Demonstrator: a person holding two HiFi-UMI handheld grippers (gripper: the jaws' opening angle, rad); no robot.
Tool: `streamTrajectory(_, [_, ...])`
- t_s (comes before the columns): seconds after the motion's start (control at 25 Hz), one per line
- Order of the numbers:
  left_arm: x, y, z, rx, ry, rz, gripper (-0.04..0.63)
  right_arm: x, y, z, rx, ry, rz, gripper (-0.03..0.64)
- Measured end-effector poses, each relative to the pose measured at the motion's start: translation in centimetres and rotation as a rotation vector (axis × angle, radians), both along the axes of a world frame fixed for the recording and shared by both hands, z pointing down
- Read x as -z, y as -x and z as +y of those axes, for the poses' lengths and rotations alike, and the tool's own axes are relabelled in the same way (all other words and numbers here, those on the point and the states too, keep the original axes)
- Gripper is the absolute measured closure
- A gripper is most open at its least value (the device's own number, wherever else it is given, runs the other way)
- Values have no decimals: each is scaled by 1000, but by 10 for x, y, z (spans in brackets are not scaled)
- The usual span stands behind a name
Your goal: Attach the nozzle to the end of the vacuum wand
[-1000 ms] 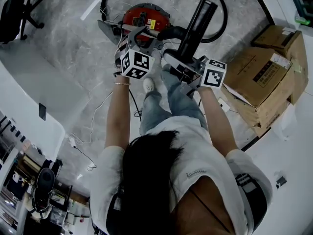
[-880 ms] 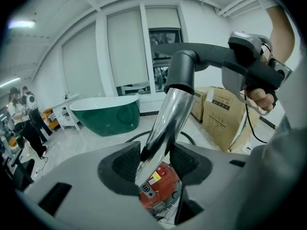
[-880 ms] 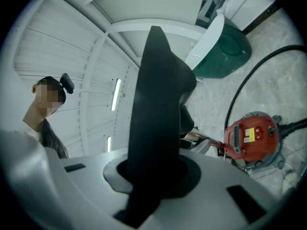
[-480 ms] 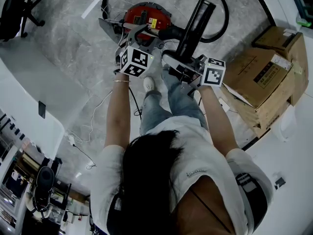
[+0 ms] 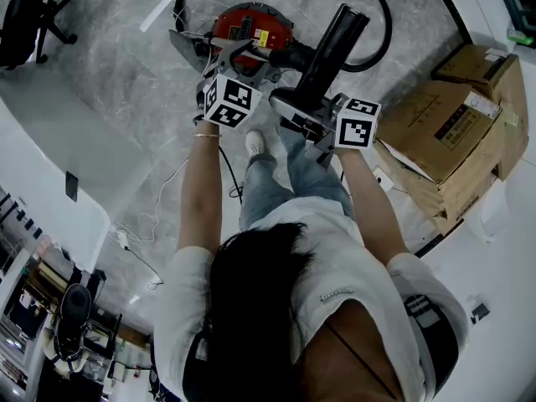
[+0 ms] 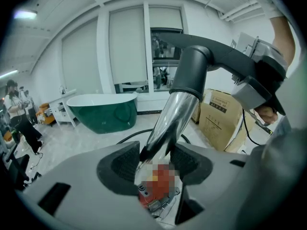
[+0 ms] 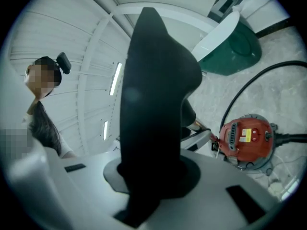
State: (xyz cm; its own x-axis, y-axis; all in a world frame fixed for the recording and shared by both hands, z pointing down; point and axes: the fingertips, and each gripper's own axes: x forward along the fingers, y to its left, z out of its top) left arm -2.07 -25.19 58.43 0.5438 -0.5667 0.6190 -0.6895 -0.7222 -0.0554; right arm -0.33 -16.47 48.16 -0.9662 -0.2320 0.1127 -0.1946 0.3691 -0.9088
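Left gripper (image 6: 157, 162): jaws closed round the shiny chrome wand tube (image 6: 165, 121), one pad pressing on each side; they stand fairly wide because the tube is thick
Right gripper (image 7: 151, 176): clamped narrow on the long black plastic nozzle (image 7: 153, 80), which fills the space between its jaws
Where the nozzle is: held up in front of the person, above the red canister vacuum (image 5: 249, 28) on the grey marble floor (image 5: 126, 57); its dark grey collar (image 6: 192, 71) already takes in the wand's end, though how deep I cannot tell
Risk, misalignment: if the two parts are not in line, the collar could jam askew and only seem seated
Risk, slip: the chrome looks slick, so a hard push might send the tube sliding through the left pads
Risk, hose: the black hose (image 5: 381, 23) loops behind the canister; a snag there could pull the wand off line
Nearby: brown cardboard boxes (image 5: 444, 124) stand well apart on the right
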Motion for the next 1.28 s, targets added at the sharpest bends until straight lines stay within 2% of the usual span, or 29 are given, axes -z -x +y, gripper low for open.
streamTrajectory(0.72, [-1, 2, 0, -19, 39, 26, 393, -19, 7, 0, -11, -213, 223, 545])
streamTrajectory(1.28, [1, 1, 0, -38, 65, 44, 390, -28, 12, 1, -99, -299, 219, 545])
